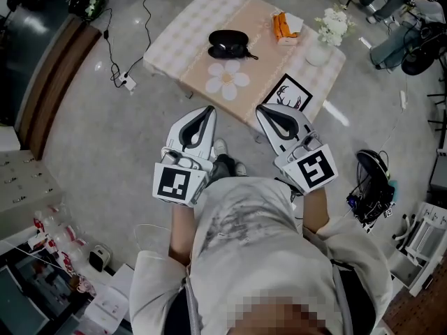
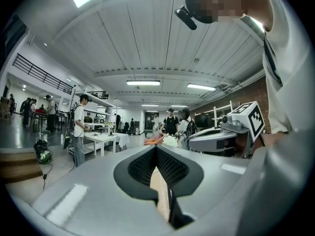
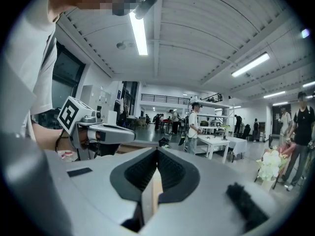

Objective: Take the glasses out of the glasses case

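A black glasses case [image 1: 228, 43] lies near the middle of the low table [image 1: 183, 26] with its checked cloth, well ahead of me. From here I cannot make out the glasses. Both grippers are held close to my body, short of the table's near edge. The left gripper [image 1: 207, 110] [image 2: 156, 149] is shut with nothing between its pads. The right gripper [image 1: 262, 109] [image 3: 157, 151] is shut and holds nothing either. Each gripper view looks level across the room, and the case is hidden in both.
On the table are a flower-shaped mat [image 1: 227, 80], an orange box [image 1: 284, 28], a vase of white flowers [image 1: 329, 31] and a framed deer picture [image 1: 289, 93]. A power strip [image 1: 126, 82] and cables lie on the floor at left, black gear [image 1: 372, 167] at right. People stand far off [image 3: 195, 124].
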### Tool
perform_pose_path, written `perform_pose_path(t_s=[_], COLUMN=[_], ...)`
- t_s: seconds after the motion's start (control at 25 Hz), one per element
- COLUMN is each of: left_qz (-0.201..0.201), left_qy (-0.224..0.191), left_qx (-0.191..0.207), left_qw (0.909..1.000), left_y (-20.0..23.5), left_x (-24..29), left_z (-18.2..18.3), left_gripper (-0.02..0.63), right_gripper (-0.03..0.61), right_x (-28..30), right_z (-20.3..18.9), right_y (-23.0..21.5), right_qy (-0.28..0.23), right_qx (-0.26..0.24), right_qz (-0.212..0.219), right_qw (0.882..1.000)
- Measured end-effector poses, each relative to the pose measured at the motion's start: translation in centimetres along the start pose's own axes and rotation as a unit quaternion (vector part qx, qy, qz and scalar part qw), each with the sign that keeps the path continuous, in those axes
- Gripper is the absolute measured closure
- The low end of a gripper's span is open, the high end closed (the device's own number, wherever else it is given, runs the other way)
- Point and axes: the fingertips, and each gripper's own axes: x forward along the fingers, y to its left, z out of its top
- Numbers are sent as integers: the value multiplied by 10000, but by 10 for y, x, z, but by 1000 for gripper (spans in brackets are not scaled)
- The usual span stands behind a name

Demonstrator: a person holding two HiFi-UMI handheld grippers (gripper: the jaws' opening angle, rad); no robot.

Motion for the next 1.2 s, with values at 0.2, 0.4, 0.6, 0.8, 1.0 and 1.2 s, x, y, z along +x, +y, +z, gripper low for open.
perform_pose_path(t_s=[0.2, 0.4, 0.6, 0.8, 1.0, 1.2], left_qz=[-29, -77, -181, -306, -425, -575], left_qy=[-13, 38, 27, 7, 68, 98], left_qx=[7, -50, -99, -101, -100, -158], left_qw=[10000, 10000, 9998, 9995, 9990, 9982], left_y=[19, 39, 59, 80, 102, 117], left_x=[17, 32, 47, 62, 72, 81], left_z=[-2, -4, -4, -3, -5, -8], left_gripper=[606, 604, 606, 604, 606, 604], right_gripper=[561, 561, 561, 561, 561, 561], right_x=[20, 40, 58, 79, 101, 116], right_z=[-2, -3, -5, -4, -2, -3], right_y=[-16, -28, -41, -51, -59, -65], right_qy=[38, 98, 206, 225, 302, 377], right_qx=[38, 65, 131, 163, 139, 176], right_qz=[-24, -60, -180, -272, -365, -504], right_qw=[10000, 9999, 9995, 9992, 9988, 9979])
